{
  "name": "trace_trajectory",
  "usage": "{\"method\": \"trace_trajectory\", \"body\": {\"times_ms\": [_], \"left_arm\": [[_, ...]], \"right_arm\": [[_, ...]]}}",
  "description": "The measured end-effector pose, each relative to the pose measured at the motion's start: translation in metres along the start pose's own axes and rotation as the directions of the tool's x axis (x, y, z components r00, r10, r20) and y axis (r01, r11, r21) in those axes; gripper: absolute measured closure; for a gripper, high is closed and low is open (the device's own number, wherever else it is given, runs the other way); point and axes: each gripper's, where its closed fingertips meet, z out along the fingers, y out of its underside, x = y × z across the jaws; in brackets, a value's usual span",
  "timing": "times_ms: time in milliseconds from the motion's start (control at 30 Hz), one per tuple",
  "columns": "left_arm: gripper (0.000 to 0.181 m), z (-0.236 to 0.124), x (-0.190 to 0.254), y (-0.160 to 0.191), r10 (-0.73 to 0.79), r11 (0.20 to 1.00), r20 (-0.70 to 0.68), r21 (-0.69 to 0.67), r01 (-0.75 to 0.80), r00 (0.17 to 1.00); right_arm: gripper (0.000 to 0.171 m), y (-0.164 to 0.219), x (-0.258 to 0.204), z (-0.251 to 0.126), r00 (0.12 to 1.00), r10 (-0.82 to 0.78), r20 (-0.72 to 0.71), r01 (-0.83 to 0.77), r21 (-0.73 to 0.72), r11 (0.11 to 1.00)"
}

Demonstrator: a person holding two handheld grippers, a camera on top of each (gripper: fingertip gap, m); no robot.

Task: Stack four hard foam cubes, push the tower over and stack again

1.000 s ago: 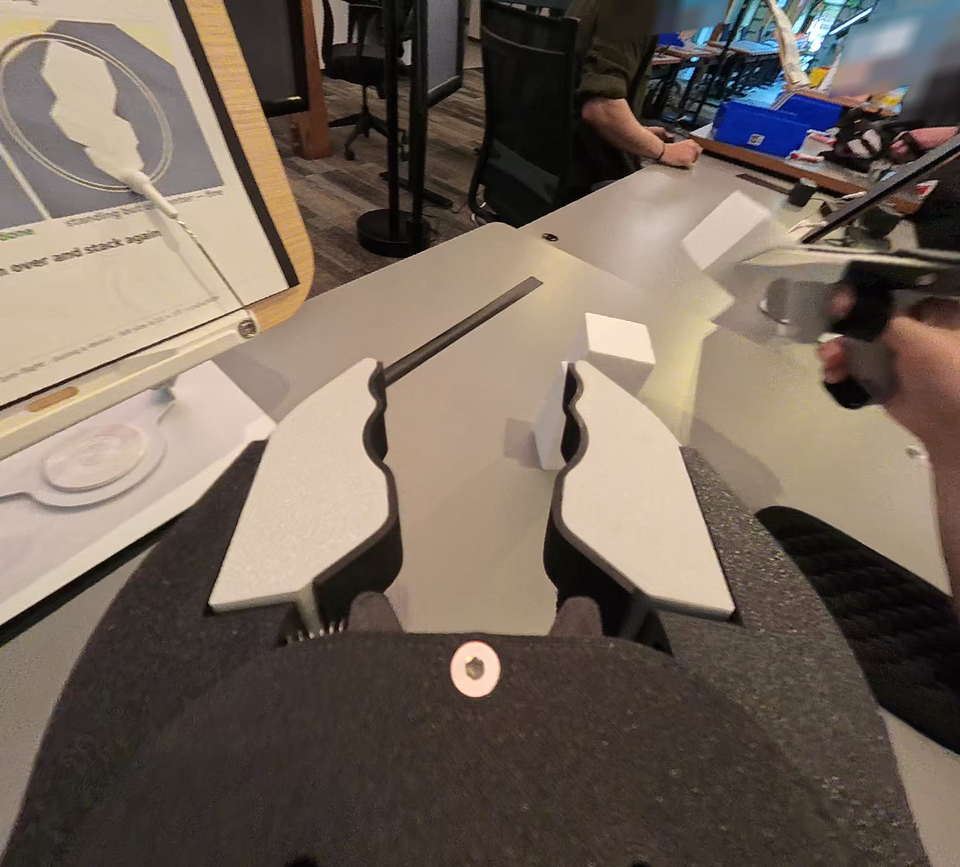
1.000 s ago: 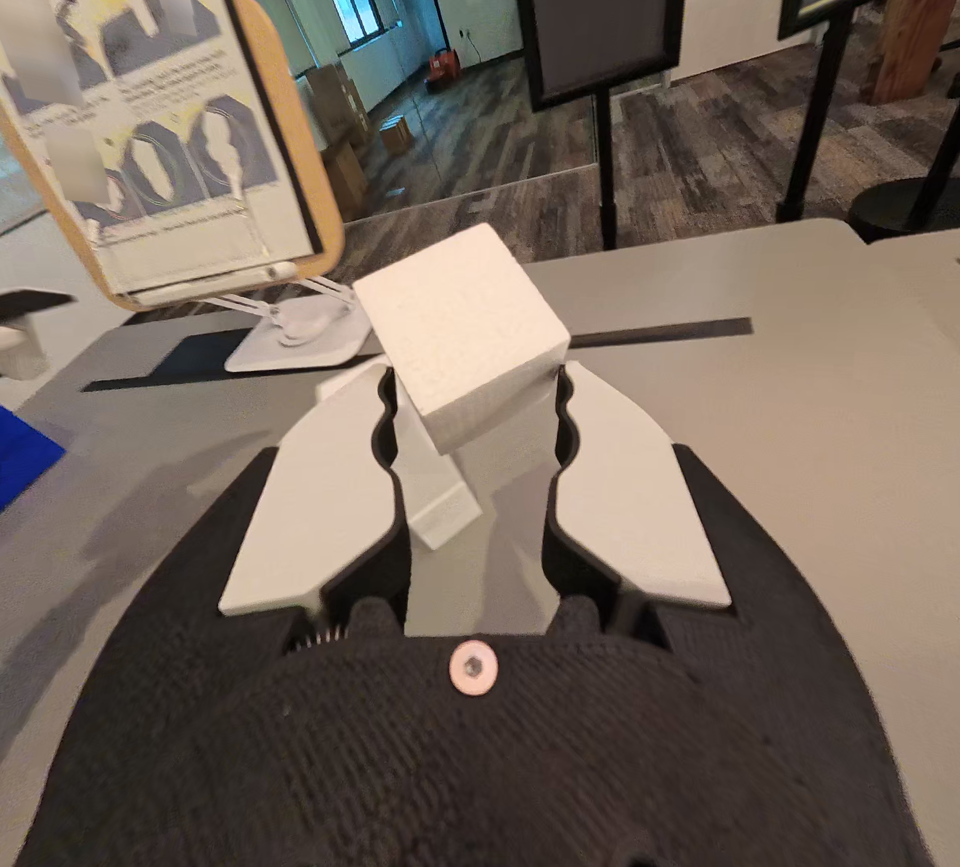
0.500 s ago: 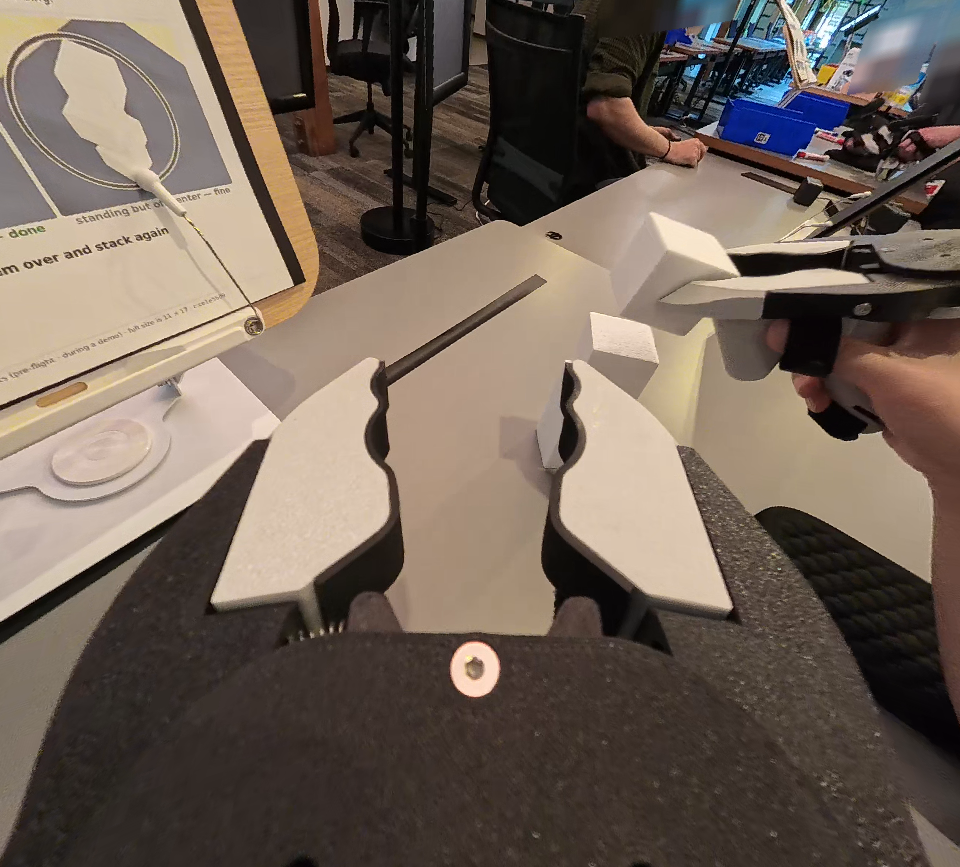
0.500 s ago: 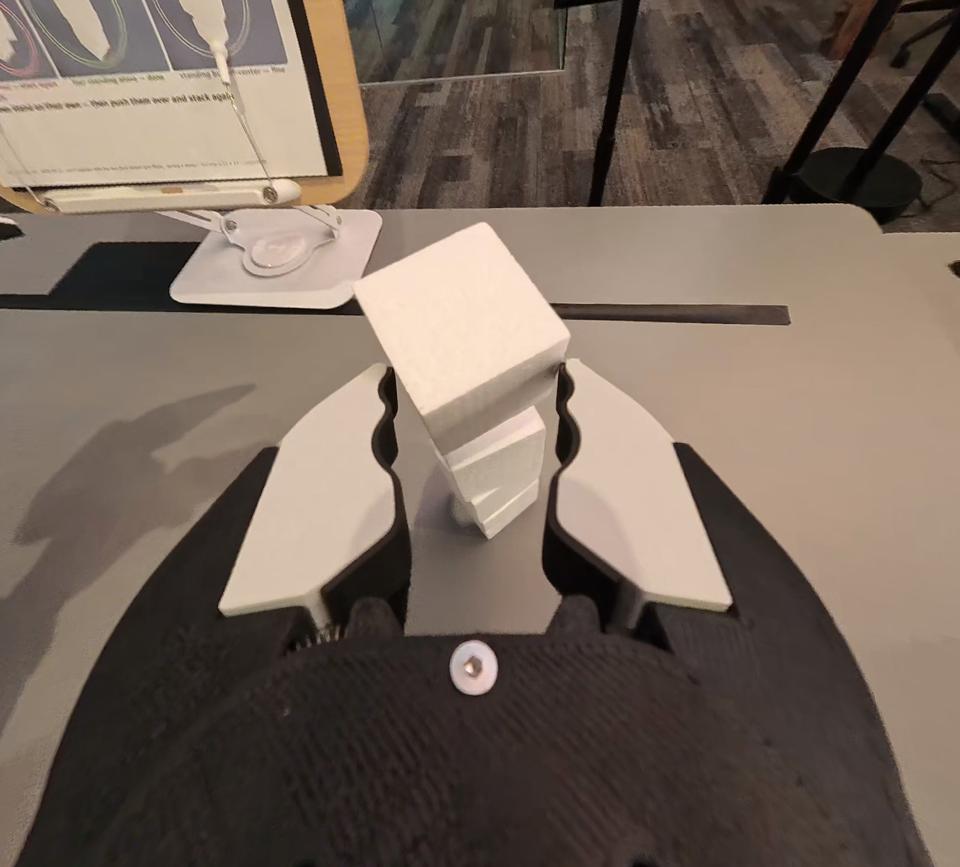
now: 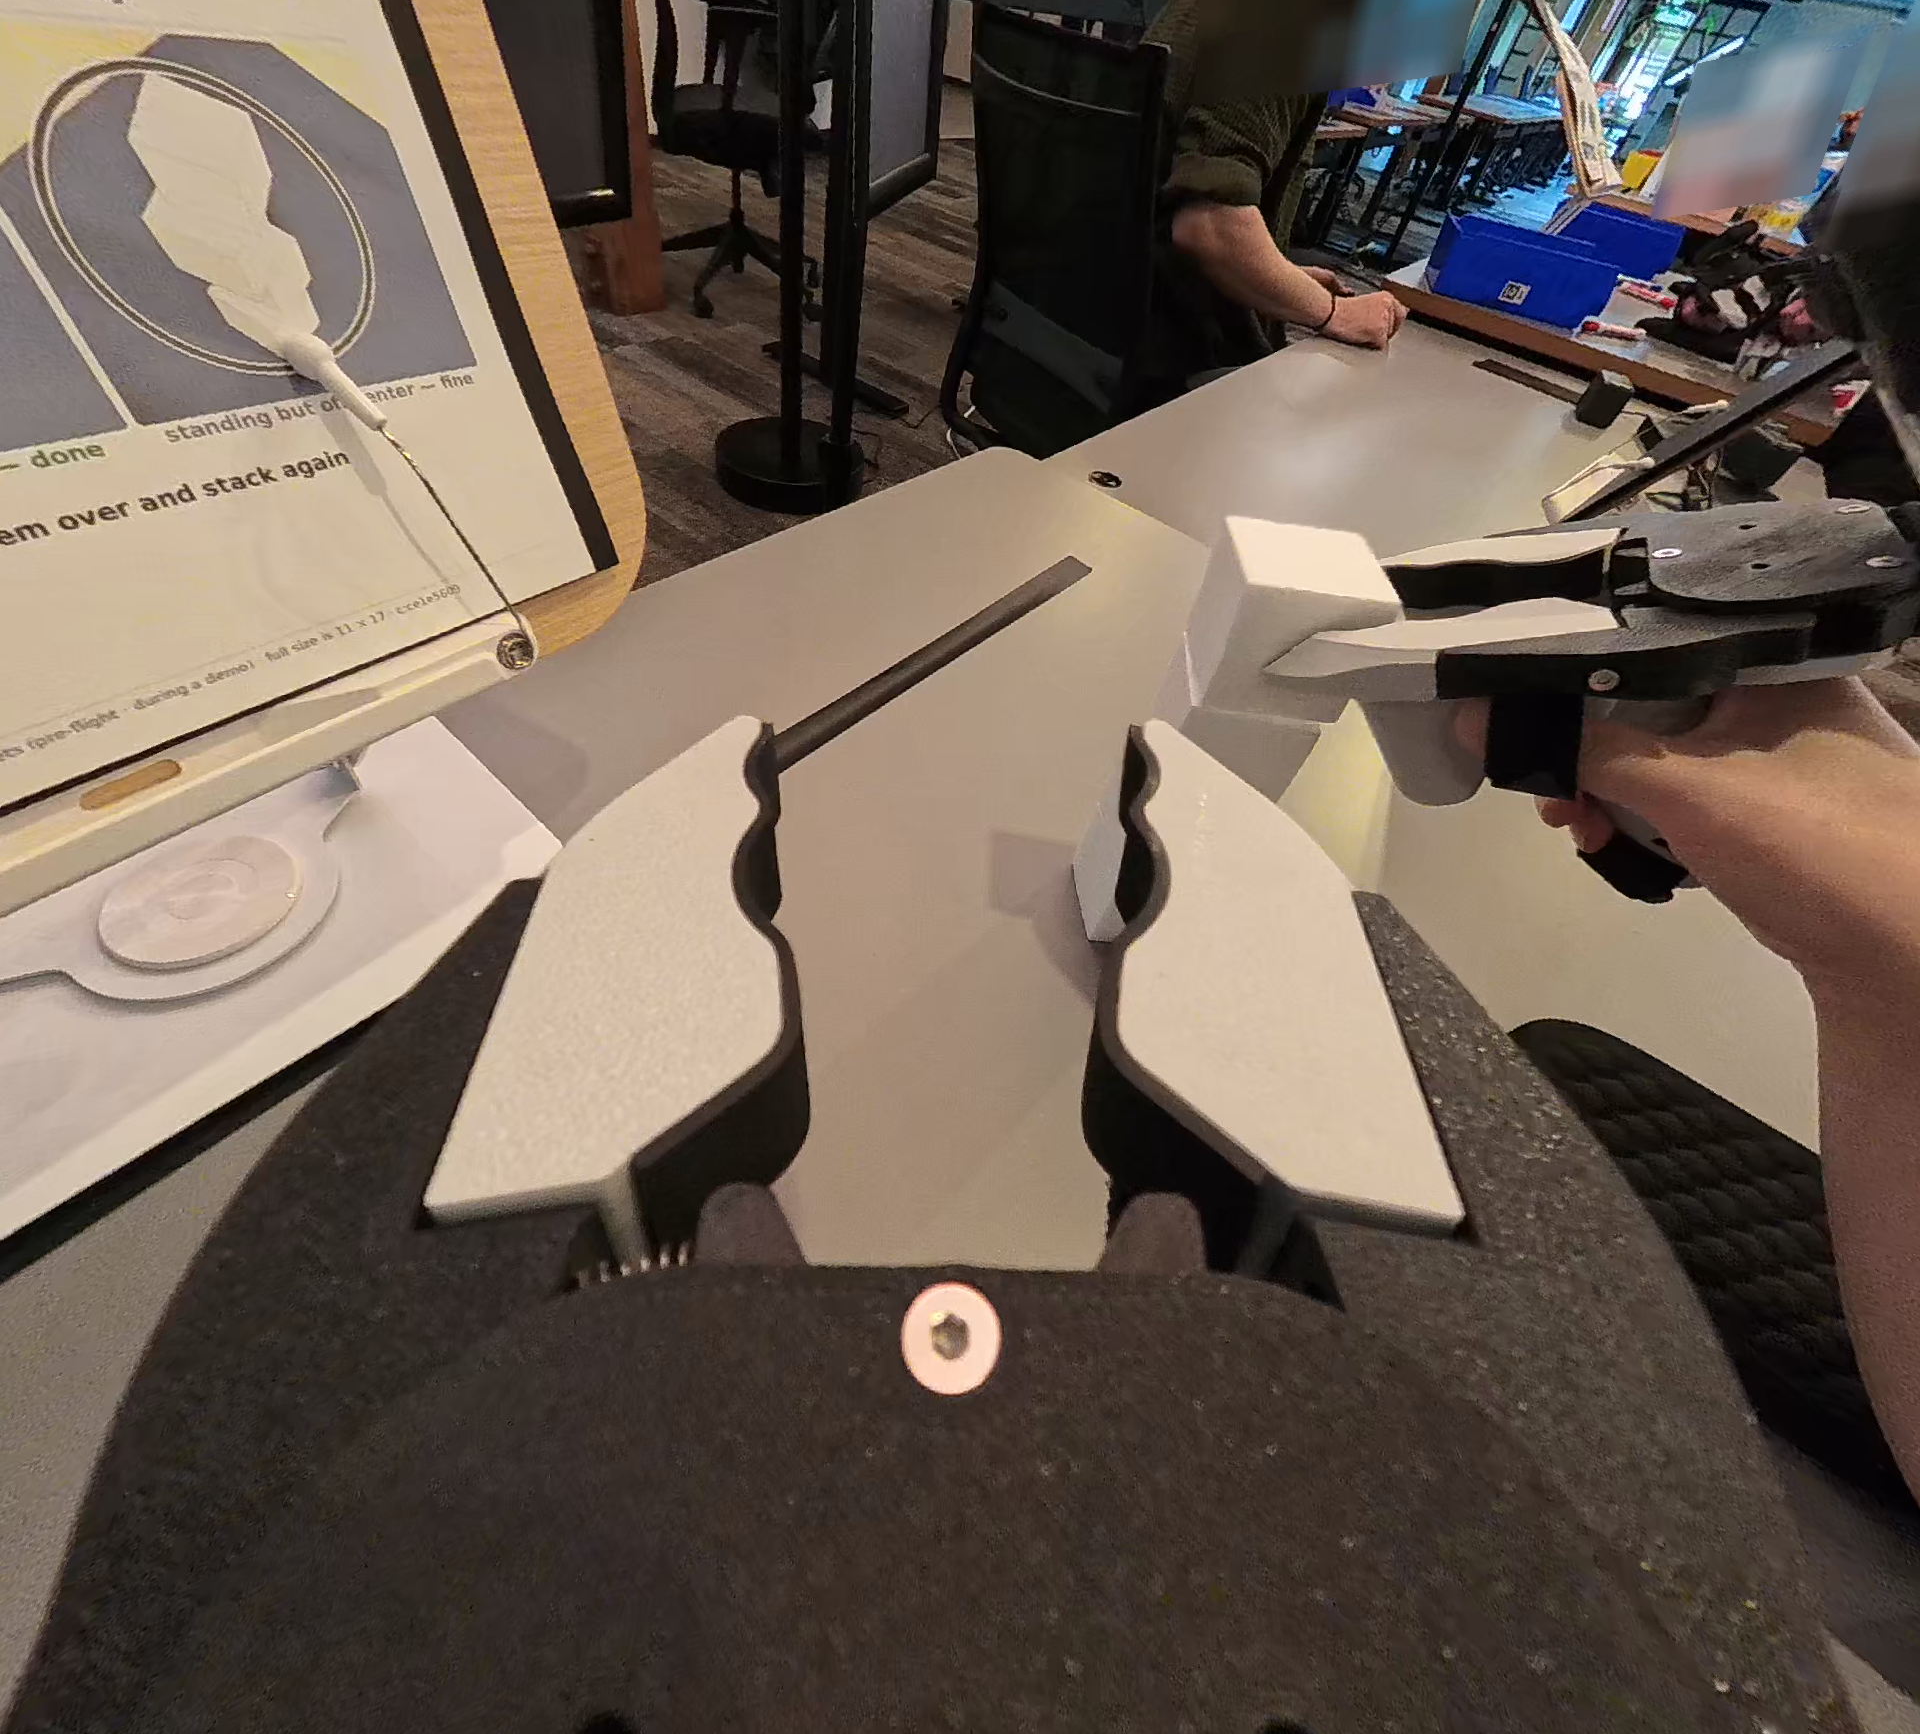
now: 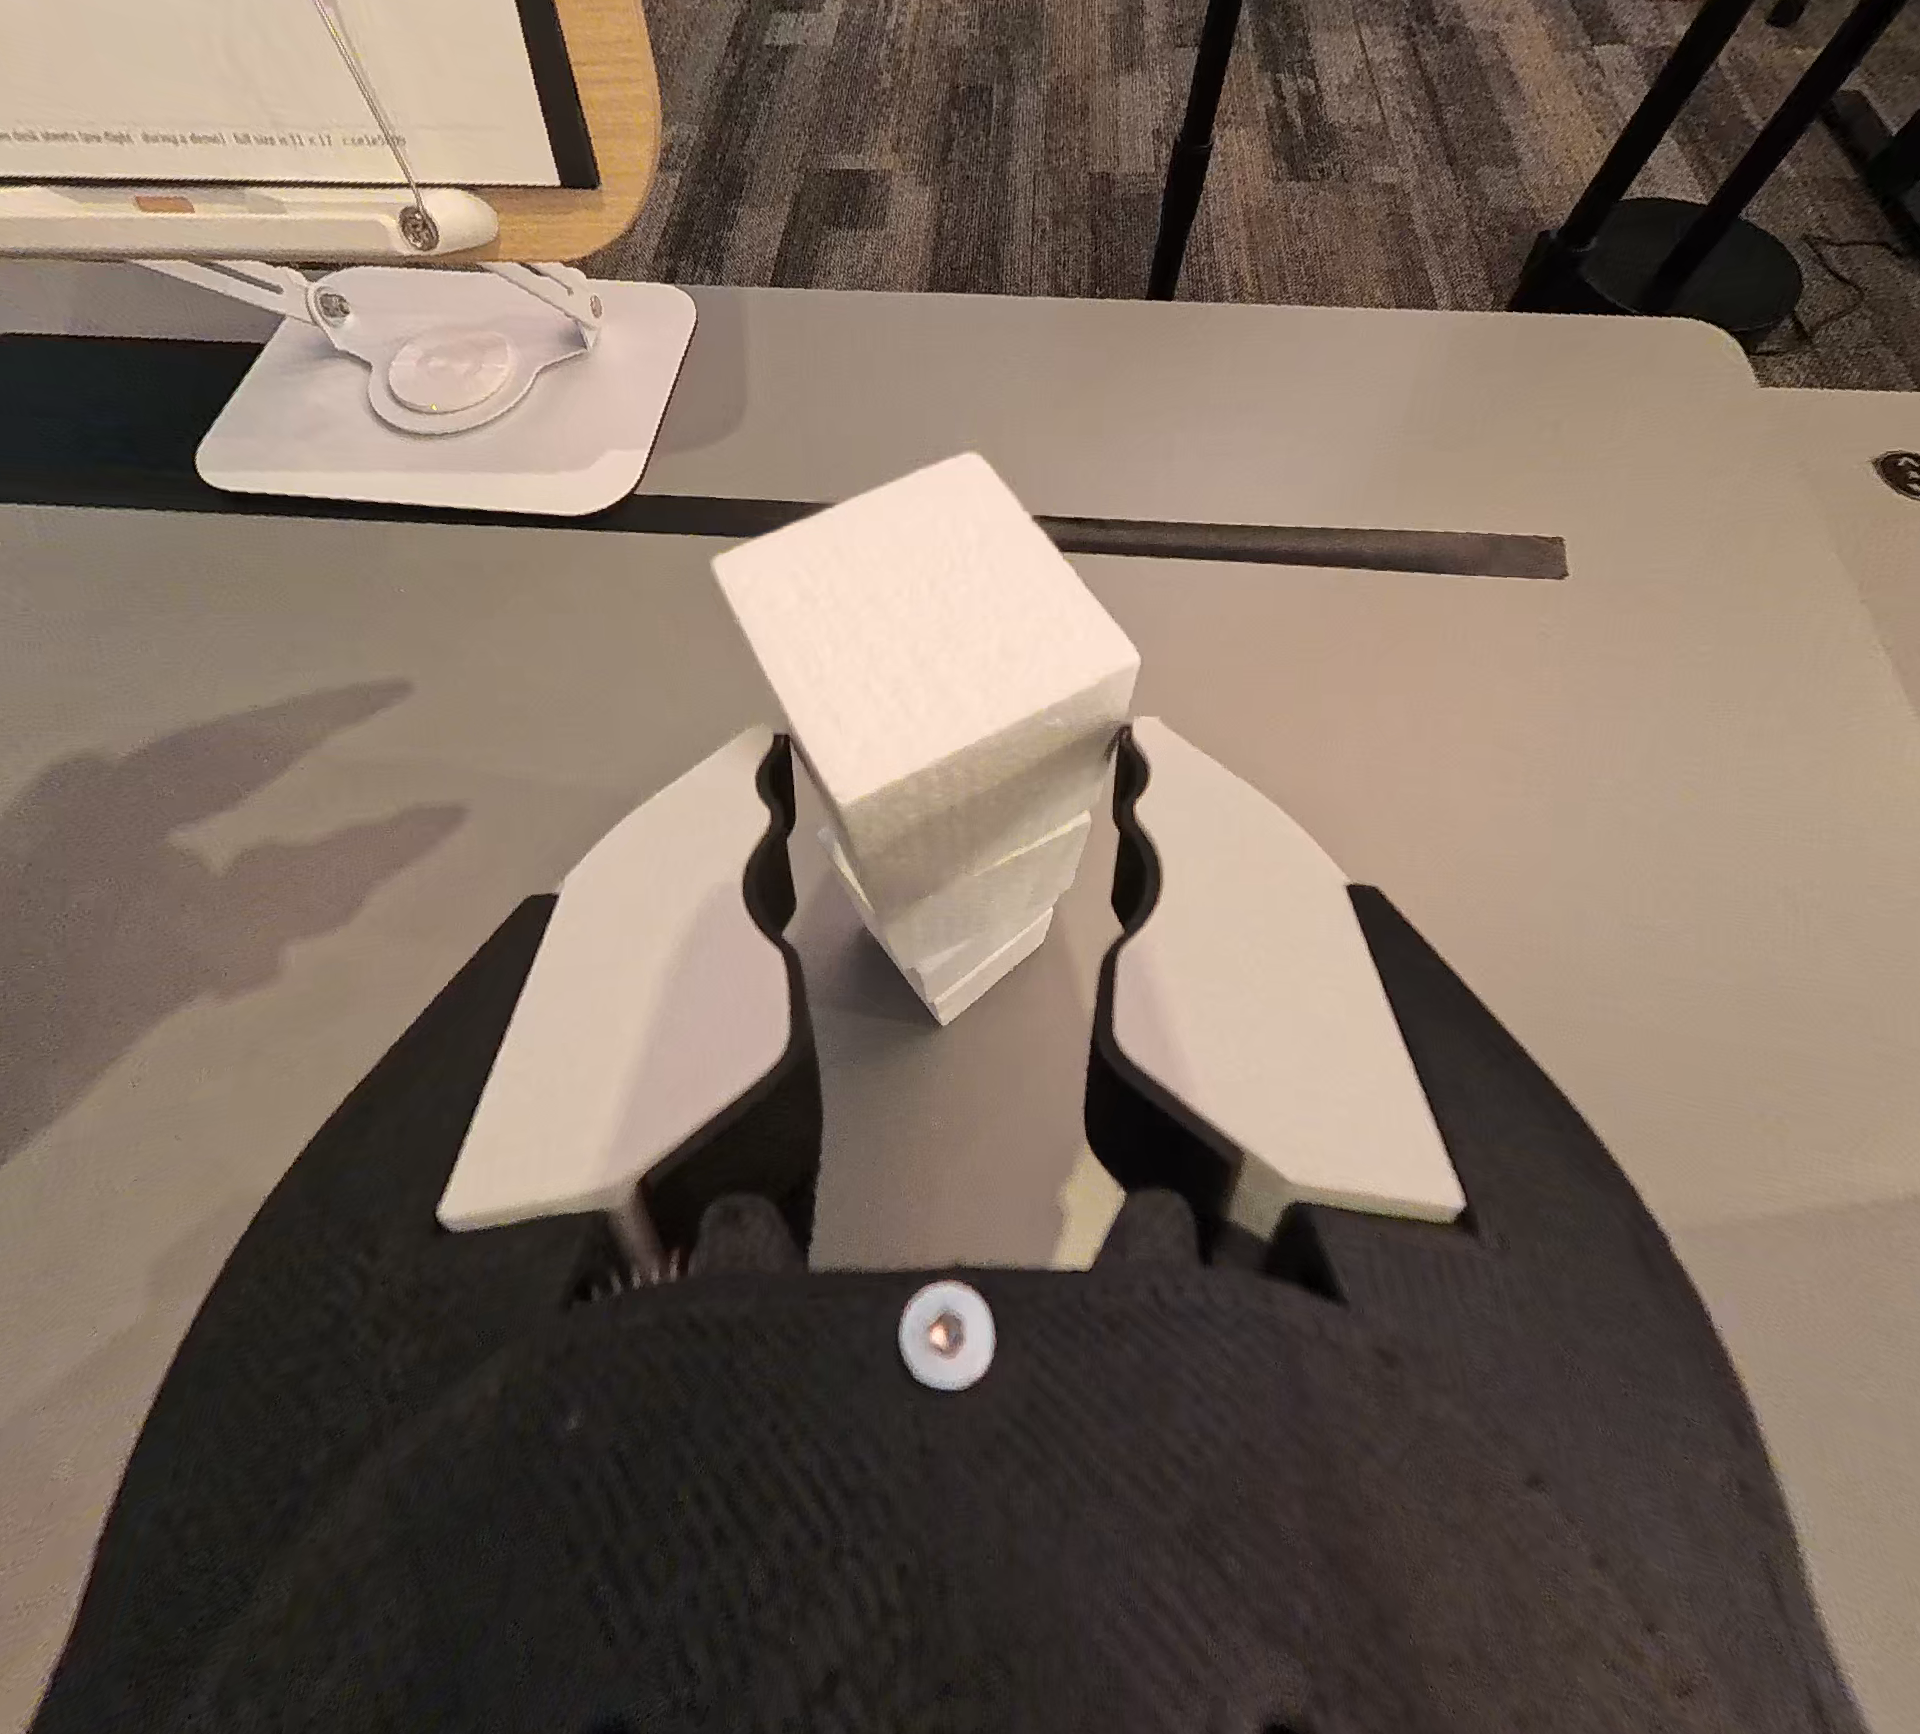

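Grey surface (image 6: pixel 1351 749), office behind. Right hand-held gripper (image 6: pixel 951 749) grasping white hard foam cube (image 6: pixel 925 635) above crooked white foam stack (image 6: pixel 966 946) (count unclear). Left hand-held gripper (image 5: pixel 945 749) released, empty. Placing, toppling, restacking likely remain.

Printed instruction sheet (image 5: pixel 208 230) on wooden-edged stand; small label on blue bin (image 5: pixel 1512 292).

Bright, even indoor light, with wide-angle bending at the edges

We see soft shadows on the grey table (image 6: pixel 312 749) at left in the right wrist view, pale glare on its far end (image 5: pixel 1351 437) in the left wrist view, slight blur on the white cube (image 6: pixel 925 635), and curved lines toward every picture edge.
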Motion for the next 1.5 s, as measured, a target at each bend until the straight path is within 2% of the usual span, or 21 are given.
{"method": "trace_trajectory", "body": {"times_ms": [100,200,300,367,467,533,600,667,700,767,867,967,1033,1100,1200,1333,1500], "left_arm": [[0.118,0.0,0.001,0.0,0.011,1.0,-0.001,0.0,-0.011,1.0],[0.117,-0.001,0.001,-0.002,0.011,1.0,-0.001,0.007,-0.011,1.0],[0.117,-0.003,0.0,-0.003,0.005,1.0,-0.002,0.015,-0.005,1.0],[0.117,-0.005,-0.002,-0.004,-0.002,1.0,-0.004,0.019,0.002,1.0],[0.117,-0.009,-0.005,-0.005,-0.017,1.0,-0.008,0.025,0.017,1.0],[0.117,-0.011,-0.008,-0.005,-0.027,0.999,-0.006,0.027,0.027,1.0],[0.118,-0.013,-0.012,-0.005,-0.034,0.999,0.001,0.035,0.034,0.999],[0.118,-0.015,-0.013,-0.005,-0.04,0.999,0.001,0.036,0.04,0.999],[0.118,-0.015,-0.014,-0.005,-0.041,0.999,0.002,0.035,0.041,0.999],[0.119,-0.015,-0.015,-0.005,-0.041,0.999,0.004,0.036,0.041,0.999],[0.119,-0.014,-0.017,-0.005,-0.04,0.999,0.012,0.034,0.04,0.999],[0.119,-0.012,-0.017,-0.001,-0.039,0.999,0.01,0.016,0.039,0.999],[0.119,-0.011,-0.02,0.004,-0.029,1.0,0.024,-0.007,0.029,0.999],[0.119,-0.011,-0.025,0.007,-0.011,1.0,0.054,-0.021,0.012,0.998],[0.12,-0.013,-0.032,0.007,0.008,1.0,0.09,-0.025,-0.005,0.996],[0.12,-0.013,-0.037,0.009,0.018,0.999,0.112,-0.035,-0.014,0.994],[0.121,-0.014,-0.039,0.013,0.014,0.999,0.112,-0.048,-0.008,0.994]], "right_arm": [[0.11,0.004,0.001,0.004,1.0,-0.02,-0.012,0.02,-0.017,1.0],[0.097,0.004,0.001,0.003,0.998,-0.059,-0.015,0.059,-0.025,0.998],[0.088,-0.011,-0.002,-0.015,0.995,-0.087,0.045,0.085,0.046,0.995],[0.087,-0.028,0.001,-0.038,0.99,-0.087,0.108,0.07,0.152,0.986],[0.091,-0.048,0.031,-0.071,0.99,-0.068,0.121,0.027,0.316,0.948],[0.109,-0.044,0.066,-0.076,0.995,-0.012,0.095,-0.023,0.358,0.934],[0.128,-0.02,0.102,-0.058,0.993,0.091,0.074,-0.109,0.288,0.952],[0.162,0.013,0.12,-0.032,0.979,0.168,0.119,-0.186,0.167,0.968],[0.171,0.027,0.122,-0.021,0.967,0.204,0.154,-0.221,0.105,0.97],[0.171,0.039,0.122,-0.013,0.945,0.267,0.187,-0.275,0.02,0.961],[0.171,0.023,0.117,-0.002,0.95,0.259,0.176,-0.26,-0.014,0.965],[0.17,0.032,0.107,0.022,0.955,0.244,0.168,-0.198,-0.247,0.948],[0.17,0.036,0.101,0.033,0.961,0.224,0.16,-0.175,-0.272,0.946],[0.171,0.051,0.098,0.048,0.973,0.188,0.132,-0.142,-0.296,0.944],[0.17,0.09,0.094,0.071,0.973,0.186,0.133,-0.101,-0.481,0.871],[0.17,0.113,0.101,0.083,0.98,0.174,0.101,-0.096,-0.528,0.844],[0.17,0.114,0.105,0.086,0.981,0.169,0.091,-0.097,-0.527,0.845]]}}
